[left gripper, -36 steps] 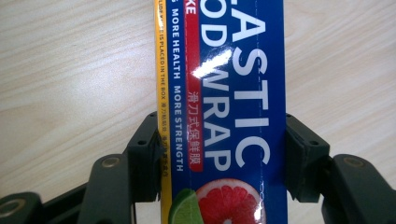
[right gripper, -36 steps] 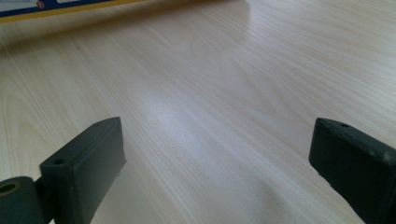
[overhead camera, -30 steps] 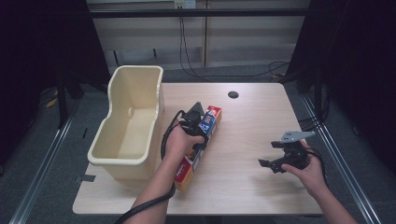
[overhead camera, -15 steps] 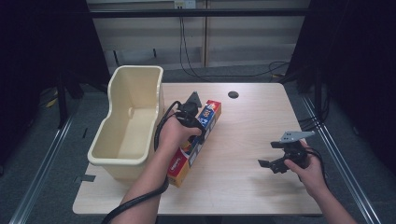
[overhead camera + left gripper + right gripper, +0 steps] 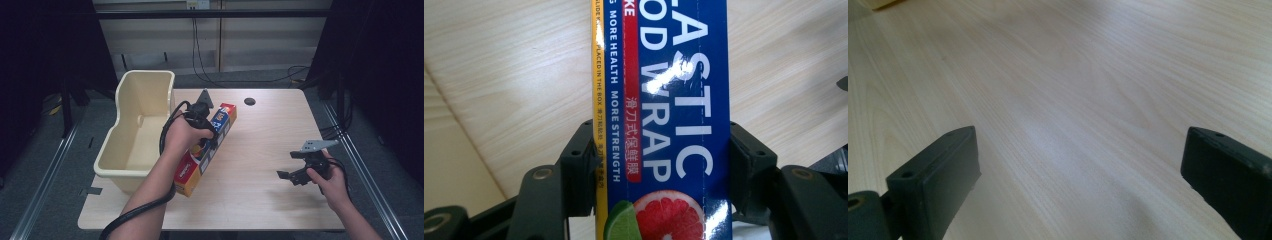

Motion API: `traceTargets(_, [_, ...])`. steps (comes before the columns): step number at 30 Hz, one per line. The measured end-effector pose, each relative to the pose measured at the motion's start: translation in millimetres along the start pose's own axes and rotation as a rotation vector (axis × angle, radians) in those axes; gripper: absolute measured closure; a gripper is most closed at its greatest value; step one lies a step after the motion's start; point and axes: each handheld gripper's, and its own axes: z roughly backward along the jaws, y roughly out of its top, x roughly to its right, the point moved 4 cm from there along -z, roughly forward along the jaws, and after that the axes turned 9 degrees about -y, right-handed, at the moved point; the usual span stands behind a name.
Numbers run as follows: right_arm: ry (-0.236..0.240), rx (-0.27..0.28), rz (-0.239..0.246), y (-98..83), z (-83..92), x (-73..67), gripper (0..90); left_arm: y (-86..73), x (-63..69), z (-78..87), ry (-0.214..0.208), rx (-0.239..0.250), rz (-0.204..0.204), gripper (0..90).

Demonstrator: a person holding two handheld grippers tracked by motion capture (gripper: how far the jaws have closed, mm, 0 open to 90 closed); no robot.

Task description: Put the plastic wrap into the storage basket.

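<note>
At the left edge of the table (image 5: 260,200) stands the cream tub (image 5: 131,150), hollow side up and with nothing in it that I can see, its long wall running along that edge. Just right of it is my left gripper (image 5: 207,134), clenched across the middle of the long box of plastic wrap (image 5: 206,150); in the left gripper view the box (image 5: 664,110) fills the gap between my jaws, and both pads press flat on its narrow sides. The box runs on a slant from near the front edge toward the table's far middle, close beside the tub's right wall, and I judge it lifted clear of the wood, since a shadow lies under its near end. So the step in hand is the carry: the box is picked up and not yet over the tub. Next I reckon I must swing it leftward over the tub's rim, turn it so its length lines up with the tub's long side, lower it inside, and only then let go; a box this long could catch the rim if it goes in crosswise. Well apart, near the right front corner, my right gripper (image 5: 291,176) hovers low with its jaws released and spread wide, bare wood between them in the right gripper view (image 5: 1078,165).
</note>
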Motion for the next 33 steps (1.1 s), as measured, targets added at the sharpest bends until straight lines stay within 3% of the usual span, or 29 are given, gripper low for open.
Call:
traceTargets(20, [0.005, 0.006, 0.002, 0.8, -1.1, -0.5, 2.1, 0.5, -4.5, 32.6, -0.009, 0.022, 0.036, 41.2])
traceTargets(33, [0.012, 0.002, 0.004, 1.0, -1.0, -1.3, 2.1, 1.5, -4.4, 51.8, -0.012, 0.022, 0.029, 41.1])
